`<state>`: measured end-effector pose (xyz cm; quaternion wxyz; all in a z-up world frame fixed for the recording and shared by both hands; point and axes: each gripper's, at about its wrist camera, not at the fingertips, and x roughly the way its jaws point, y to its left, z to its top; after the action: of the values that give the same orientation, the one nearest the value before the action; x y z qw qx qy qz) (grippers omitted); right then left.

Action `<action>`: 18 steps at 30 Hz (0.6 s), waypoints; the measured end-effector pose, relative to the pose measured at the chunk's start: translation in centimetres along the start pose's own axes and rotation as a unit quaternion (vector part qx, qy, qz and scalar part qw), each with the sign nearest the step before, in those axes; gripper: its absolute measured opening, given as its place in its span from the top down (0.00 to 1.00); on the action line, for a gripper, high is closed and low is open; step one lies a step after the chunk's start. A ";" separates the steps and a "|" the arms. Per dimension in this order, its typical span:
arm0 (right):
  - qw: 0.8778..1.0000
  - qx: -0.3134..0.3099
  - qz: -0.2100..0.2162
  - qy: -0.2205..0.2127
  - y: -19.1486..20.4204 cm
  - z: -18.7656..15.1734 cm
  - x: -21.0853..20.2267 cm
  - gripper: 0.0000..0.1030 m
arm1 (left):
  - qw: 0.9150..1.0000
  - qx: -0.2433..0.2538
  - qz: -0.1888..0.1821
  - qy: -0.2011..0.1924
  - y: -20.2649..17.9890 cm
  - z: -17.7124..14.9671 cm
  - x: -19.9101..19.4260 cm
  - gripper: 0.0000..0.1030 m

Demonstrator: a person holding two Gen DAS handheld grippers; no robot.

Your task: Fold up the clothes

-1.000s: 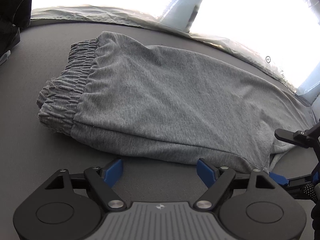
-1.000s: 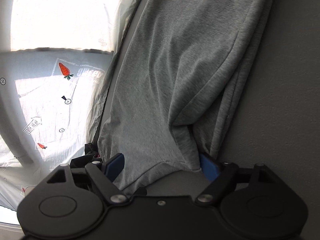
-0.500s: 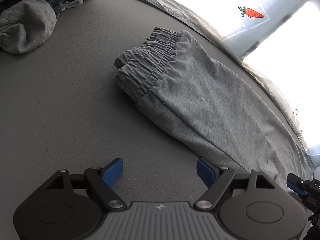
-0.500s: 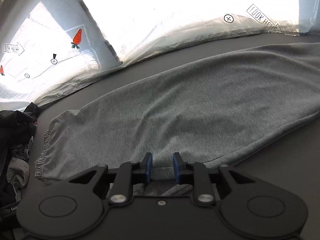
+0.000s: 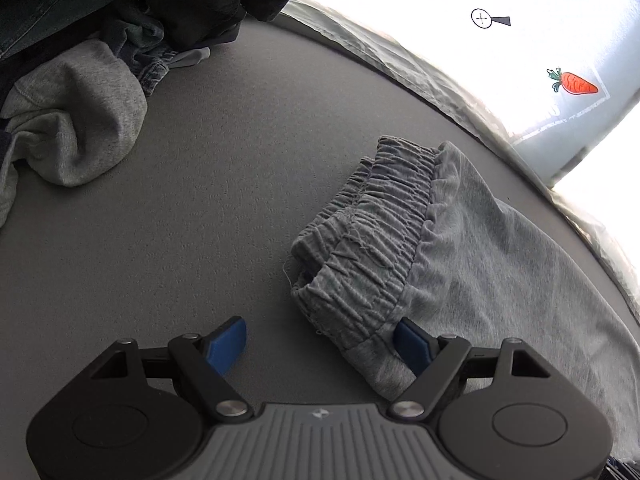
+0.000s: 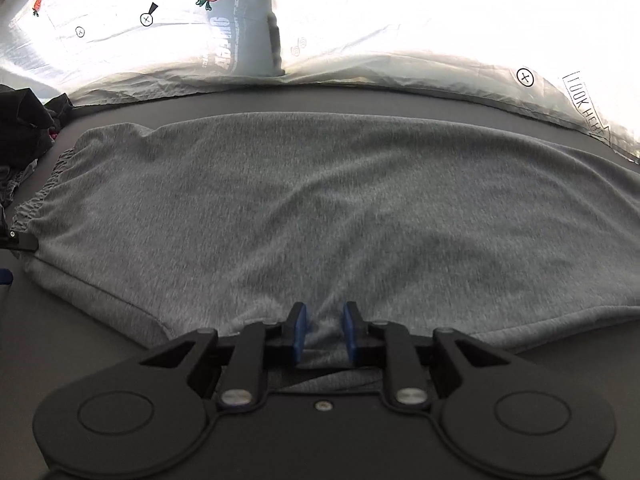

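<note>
Grey sweat shorts [image 6: 320, 208] lie folded flat on the dark grey table [image 5: 224, 184]. Their elastic waistband [image 5: 372, 240] points toward the left gripper. My left gripper [image 5: 320, 344] is open, its jaws wide apart at the near corner of the waistband; the right blue pad [image 5: 412, 344] touches the cloth. My right gripper [image 6: 323, 330] is shut on the near edge of the shorts, with cloth pinched between the blue pads. The left gripper's tip shows at the left edge of the right wrist view [image 6: 18, 240].
A pile of other clothes, a light grey garment [image 5: 76, 120] and dark denim [image 5: 148, 52], sits at the table's left end. A bright printed sheet with carrot marks [image 6: 400, 20] hangs behind the table's far edge.
My left gripper swung left along the shorts to the waistband corner and stays open. My right gripper closed on the near edge of the shorts and turned to face across them.
</note>
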<state>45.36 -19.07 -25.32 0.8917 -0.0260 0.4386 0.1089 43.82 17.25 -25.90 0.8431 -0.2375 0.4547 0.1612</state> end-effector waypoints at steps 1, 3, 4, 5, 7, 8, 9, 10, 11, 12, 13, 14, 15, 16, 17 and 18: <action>1.000 -0.007 -0.001 0.001 0.1 -0.1 -0.2 0.79 | 1.000 0.004 0.000 -0.004 -0.2 -0.1 0.1 0.20; 1.000 -0.009 0.000 0.002 0.0 -0.1 -0.3 0.78 | 1.000 0.012 0.007 -0.014 -0.7 -0.2 0.2 0.19; 1.000 0.001 0.002 0.001 -0.2 0.0 -0.3 0.78 | 1.000 0.016 0.011 -0.018 -1.0 -0.3 0.3 0.19; 1.000 0.008 0.004 0.001 -0.4 0.0 -0.3 0.77 | 1.000 0.017 0.010 -0.024 -1.3 -0.3 0.4 0.23; 1.000 0.011 0.006 -0.001 -0.4 -0.1 -0.3 0.75 | 0.999 0.013 -0.001 -0.032 -1.7 -0.3 0.6 0.39; 1.000 0.012 0.007 -0.002 -0.4 -0.1 -0.3 0.74 | 0.999 0.009 -0.009 -0.034 -1.8 -0.2 0.6 0.50; 1.000 0.013 0.007 -0.003 -0.4 -0.1 -0.2 0.73 | 0.999 0.005 -0.018 -0.035 -2.0 -0.2 0.7 0.54; 1.000 0.013 0.007 -0.003 -0.4 -0.2 -0.2 0.73 | 0.999 0.000 -0.019 -0.035 -2.1 -0.1 0.8 0.58; 1.000 0.013 0.006 -0.004 -0.4 -0.2 -0.2 0.72 | 0.999 0.000 -0.023 -0.039 -2.5 0.0 0.7 0.63; 1.000 0.017 0.008 -0.004 -0.5 -0.2 -0.2 0.71 | 0.999 0.002 -0.028 -0.043 -2.8 0.1 0.6 0.66; 1.000 0.021 0.009 -0.005 -0.5 -0.3 -0.2 0.71 | 0.998 0.003 -0.033 -0.047 -3.2 0.1 0.4 0.73; 1.000 0.025 0.011 -0.006 -0.5 -0.3 -0.1 0.70 | 0.998 0.004 -0.038 -0.051 -3.6 0.2 0.3 0.79; 1.000 0.027 0.013 -0.006 -0.6 -0.3 -0.1 0.68 | 0.998 0.005 -0.042 -0.055 -3.9 0.3 0.1 0.80; 0.999 0.030 0.014 -0.007 -0.6 -0.4 -0.1 0.68 | 0.997 0.005 -0.055 -0.060 -4.4 0.4 -0.2 0.81; 0.999 0.034 0.016 -0.008 -0.7 -0.4 -0.1 0.67 | 0.996 0.006 -0.066 -0.064 -4.9 0.4 -0.5 0.81; 0.999 0.040 0.018 -0.009 -0.7 -0.4 -0.1 0.66 | 0.994 0.014 -0.082 -0.068 -5.9 0.4 -1.0 0.82</action>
<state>45.15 -19.87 -25.55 0.8936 0.0181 0.4353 0.1077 46.48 12.46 -23.37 0.8856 -0.2509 0.3777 0.1005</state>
